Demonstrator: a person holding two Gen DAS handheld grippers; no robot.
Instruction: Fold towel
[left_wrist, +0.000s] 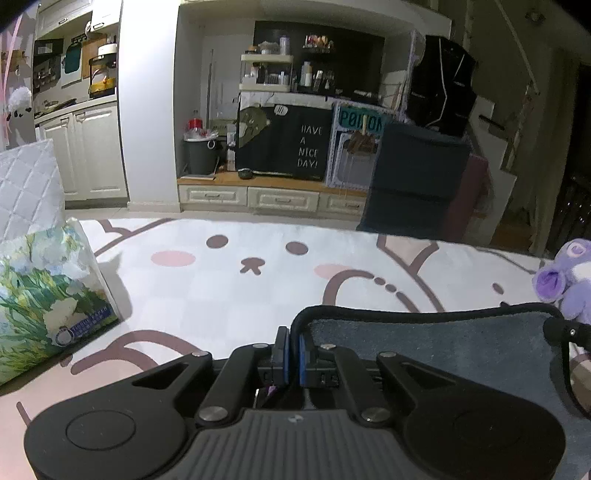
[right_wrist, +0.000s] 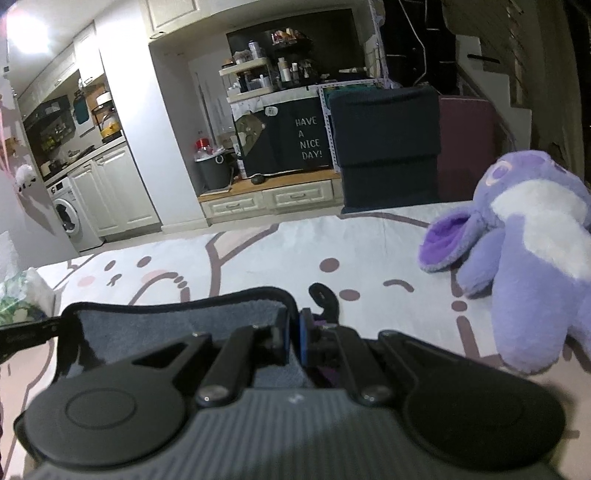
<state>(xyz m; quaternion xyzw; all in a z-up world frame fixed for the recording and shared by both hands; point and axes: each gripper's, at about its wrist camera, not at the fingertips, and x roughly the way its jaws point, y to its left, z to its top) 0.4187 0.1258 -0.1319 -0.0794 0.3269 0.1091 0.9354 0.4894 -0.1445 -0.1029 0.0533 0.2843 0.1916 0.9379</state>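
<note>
1. Left gripper (left_wrist: 291, 363): jaws pressed together, pinching the dark-trimmed edge of the grey towel (left_wrist: 436, 354) at its left corner.
2. Right gripper (right_wrist: 293, 341): jaws pinching the towel's (right_wrist: 177, 325) right corner.
3. The towel spans between both grippers, above the cartoon-print bed cover (left_wrist: 258, 280).
4. Floral tissue pack (left_wrist: 44, 295) stands near the cover's left edge; contents cannot be seen.
5. Purple plush toy (right_wrist: 528, 251) lies near the right edge.
</note>
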